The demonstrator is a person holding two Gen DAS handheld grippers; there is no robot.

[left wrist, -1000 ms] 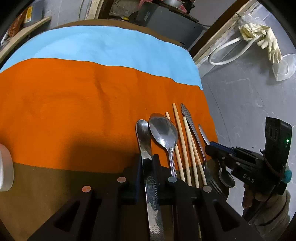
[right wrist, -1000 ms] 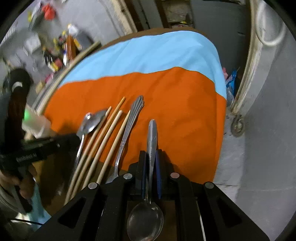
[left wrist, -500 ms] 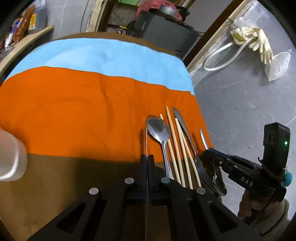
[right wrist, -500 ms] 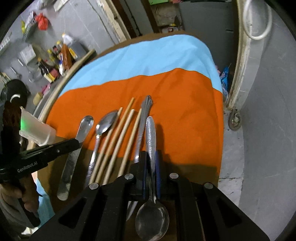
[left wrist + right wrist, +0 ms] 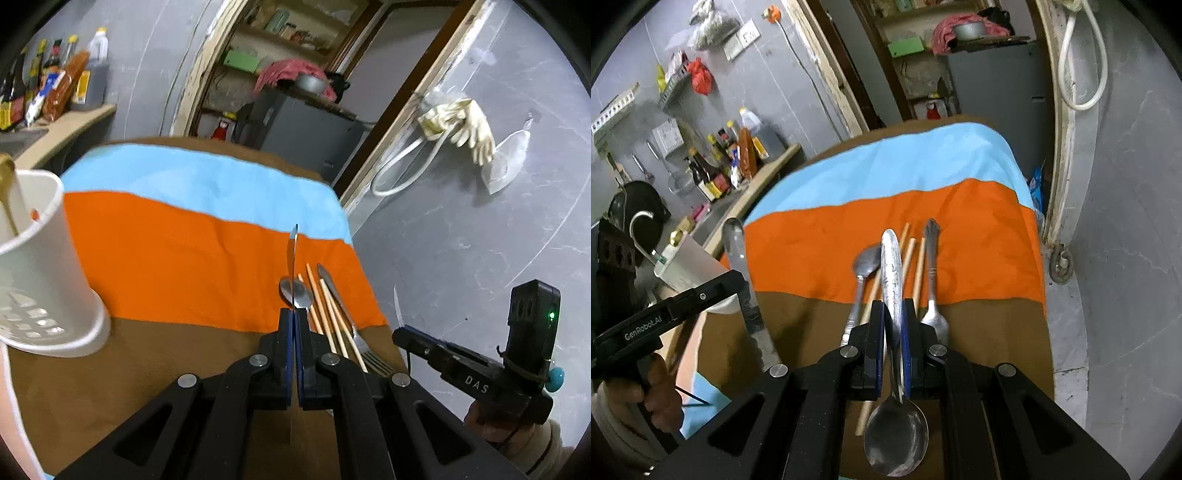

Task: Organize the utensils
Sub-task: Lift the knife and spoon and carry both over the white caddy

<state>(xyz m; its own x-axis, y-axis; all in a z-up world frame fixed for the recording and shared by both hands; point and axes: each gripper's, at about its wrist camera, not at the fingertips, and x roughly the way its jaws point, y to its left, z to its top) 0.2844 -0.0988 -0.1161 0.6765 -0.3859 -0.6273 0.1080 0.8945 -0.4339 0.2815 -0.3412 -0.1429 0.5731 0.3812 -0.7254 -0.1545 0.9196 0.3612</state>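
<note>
Clearly both jaws pinch: left gripper (image 5: 294,325) grips a flat steel knife (image 5: 293,258) edge-on, right gripper (image 5: 893,325) a polished steel spoon (image 5: 894,398) mid-handle; both utensils look stiff, light, slippery.

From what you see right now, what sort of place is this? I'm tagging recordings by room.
Most likely a home kitchen or a dining corner beside one: sauce and oil bottles stand on a counter, a dark pan hangs on the wall, and spoons and chopsticks lie on a cloth-covered table by a white utensil holder.
</note>
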